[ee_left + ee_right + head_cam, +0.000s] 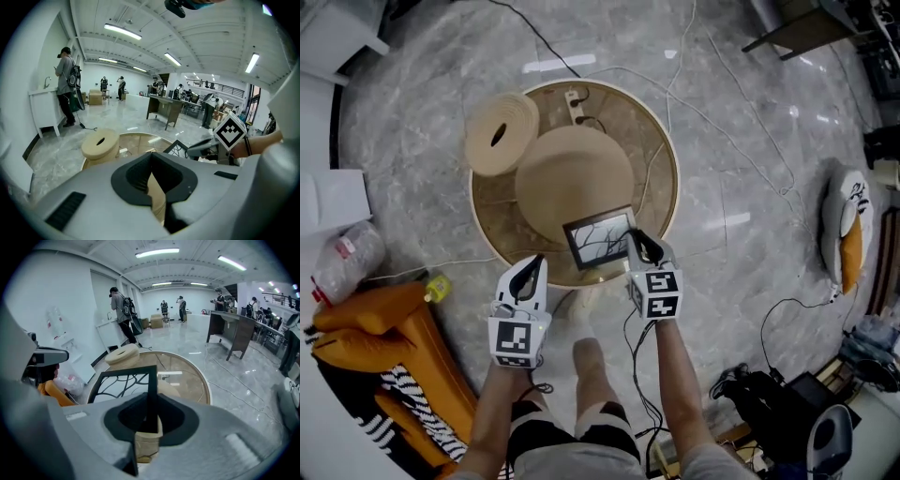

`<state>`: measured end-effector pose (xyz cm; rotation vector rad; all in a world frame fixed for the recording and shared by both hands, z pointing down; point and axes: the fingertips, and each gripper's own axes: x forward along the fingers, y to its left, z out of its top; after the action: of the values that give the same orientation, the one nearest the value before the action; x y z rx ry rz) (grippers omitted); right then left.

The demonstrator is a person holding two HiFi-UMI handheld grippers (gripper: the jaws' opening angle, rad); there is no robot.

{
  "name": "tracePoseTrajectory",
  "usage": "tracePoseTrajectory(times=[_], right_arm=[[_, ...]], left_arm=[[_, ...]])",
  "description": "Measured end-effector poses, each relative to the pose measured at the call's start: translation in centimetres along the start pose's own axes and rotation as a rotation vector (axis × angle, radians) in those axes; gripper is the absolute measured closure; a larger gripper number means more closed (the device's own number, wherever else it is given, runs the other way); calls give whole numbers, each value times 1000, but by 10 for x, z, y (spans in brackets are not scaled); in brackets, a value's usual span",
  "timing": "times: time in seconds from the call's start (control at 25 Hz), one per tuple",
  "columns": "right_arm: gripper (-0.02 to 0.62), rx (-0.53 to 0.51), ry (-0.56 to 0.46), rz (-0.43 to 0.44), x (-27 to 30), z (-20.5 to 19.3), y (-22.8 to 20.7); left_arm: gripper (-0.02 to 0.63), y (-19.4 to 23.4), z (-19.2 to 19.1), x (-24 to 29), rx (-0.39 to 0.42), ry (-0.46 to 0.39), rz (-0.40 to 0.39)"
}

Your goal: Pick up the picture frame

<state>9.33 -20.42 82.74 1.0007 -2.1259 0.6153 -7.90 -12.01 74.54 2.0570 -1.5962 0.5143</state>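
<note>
The picture frame, black with a branch drawing on white, hangs tilted above the near edge of the round table. My right gripper is shut on its right edge; in the right gripper view the black frame edge stands upright between the pads of that gripper. My left gripper hovers left of the frame, apart from it, its jaws together with nothing held. From the left gripper view, the frame and the right gripper appear to the right.
On the table sit a tan dome and a tan ring cushion. Cables trail over the marble floor. An orange cushion and a plastic bag lie at the left. The person's legs are below the grippers. People stand far off.
</note>
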Motion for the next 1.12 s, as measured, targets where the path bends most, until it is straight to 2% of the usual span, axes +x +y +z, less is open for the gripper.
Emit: tracePoseTrajectory(times=[0.4, 0.72, 0.88, 1.12], right_arm=[[529, 57, -174, -91, -133, 97, 5], [529, 78, -352, -158, -248, 160, 25], [529, 95, -437, -187, -308, 178, 40], [529, 119, -540, -240, -393, 185, 67]], left_arm=[[588, -21, 116, -65, 100, -101, -38], [588, -46, 187, -134, 166, -197, -60], [588, -61, 219, -174, 189, -252, -73], [588, -84, 247, -234, 212, -312, -118]])
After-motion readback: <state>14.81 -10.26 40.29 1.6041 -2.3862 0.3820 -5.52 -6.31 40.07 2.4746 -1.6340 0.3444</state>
